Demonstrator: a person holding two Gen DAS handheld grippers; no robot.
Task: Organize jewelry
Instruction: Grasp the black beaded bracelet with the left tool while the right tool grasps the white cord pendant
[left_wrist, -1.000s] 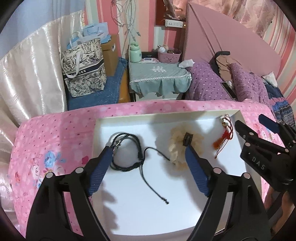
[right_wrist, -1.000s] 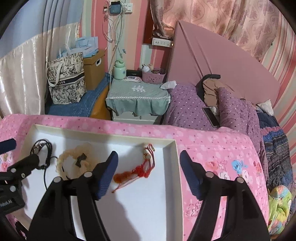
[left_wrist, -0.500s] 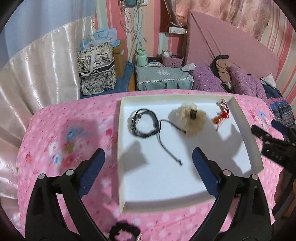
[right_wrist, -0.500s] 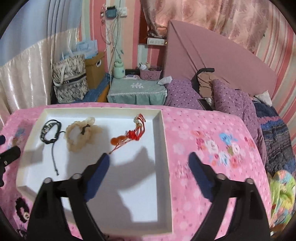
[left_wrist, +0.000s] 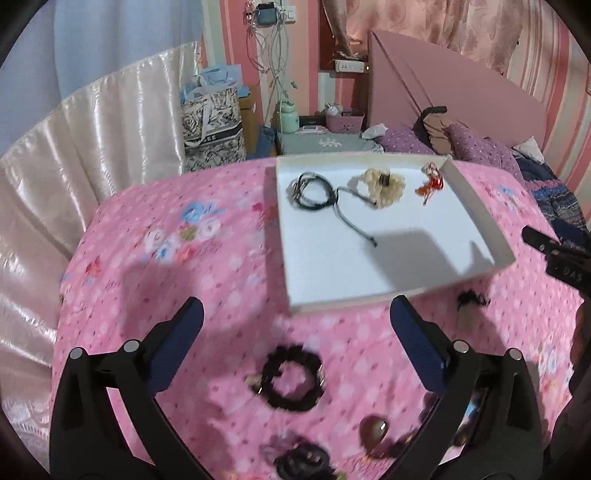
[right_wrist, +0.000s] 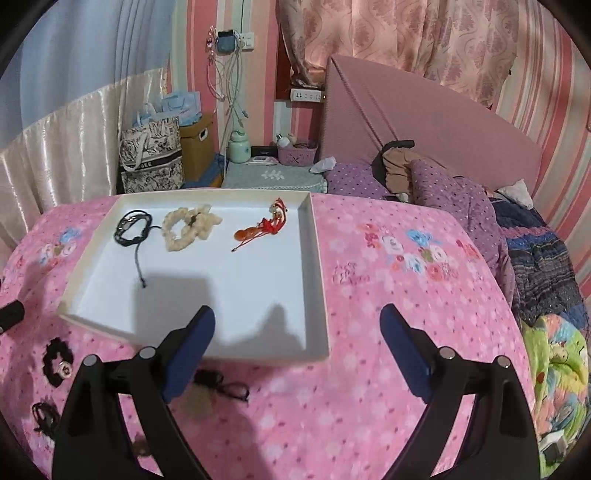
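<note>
Tray (right_wrist: 318, 280) on the pink bedspread (right_wrist: 388, 295) holds 3 pieces: black cord bracelet (right_wrist: 133, 227), cream scrunchie (right_wrist: 188, 227), red charm (right_wrist: 264, 229). Left gripper (left_wrist: 295, 325) opening, empty; right gripper (right_wrist: 297, 332) wide, empty.

Patterned tote bag (right_wrist: 151, 158) — green bottle (right_wrist: 238, 147)
</note>
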